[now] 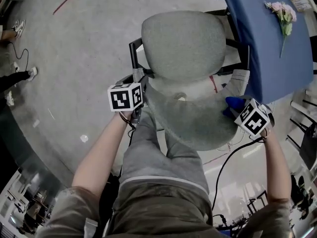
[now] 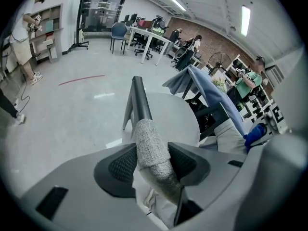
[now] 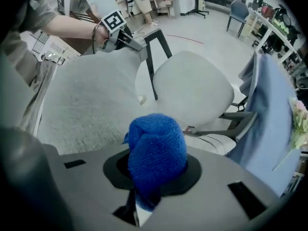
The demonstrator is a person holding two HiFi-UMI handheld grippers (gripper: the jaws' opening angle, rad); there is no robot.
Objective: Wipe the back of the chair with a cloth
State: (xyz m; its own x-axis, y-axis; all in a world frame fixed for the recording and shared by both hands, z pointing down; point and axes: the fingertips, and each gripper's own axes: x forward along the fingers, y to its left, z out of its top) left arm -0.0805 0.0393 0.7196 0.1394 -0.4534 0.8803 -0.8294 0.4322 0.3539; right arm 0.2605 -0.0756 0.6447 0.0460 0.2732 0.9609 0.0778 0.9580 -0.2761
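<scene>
Between the jaws of the left gripper [image 2: 153,163] sat the rolled side edge of the grey woven-fabric chair back [image 2: 144,134]. The pads stood fairly wide yet pressed it from both sides, clenched on it. The right gripper [image 3: 156,170] was clamped on a bunched blue knitted cloth [image 3: 156,143], which bulged out of the jaws and hid their tips. Just beyond the cloth lay the broad face of the chair back, close under those jaws; whether the cloth touched it could not be told.

Past both sets of jaws came the rounded pale grey seat [image 1: 183,43]. A black armrest post [image 2: 137,97] rose straight ahead of the left jaws, and a cream padded armrest [image 3: 216,141] lay to the right of the right jaws. Beyond that armrest a blue draped sheet [image 1: 267,38] carrying pink flowers [image 1: 283,11] hemmed that side. Ahead and left of the left jaws spread the pale floor [image 2: 72,105]. The chair's base was hidden beneath seat and back.
</scene>
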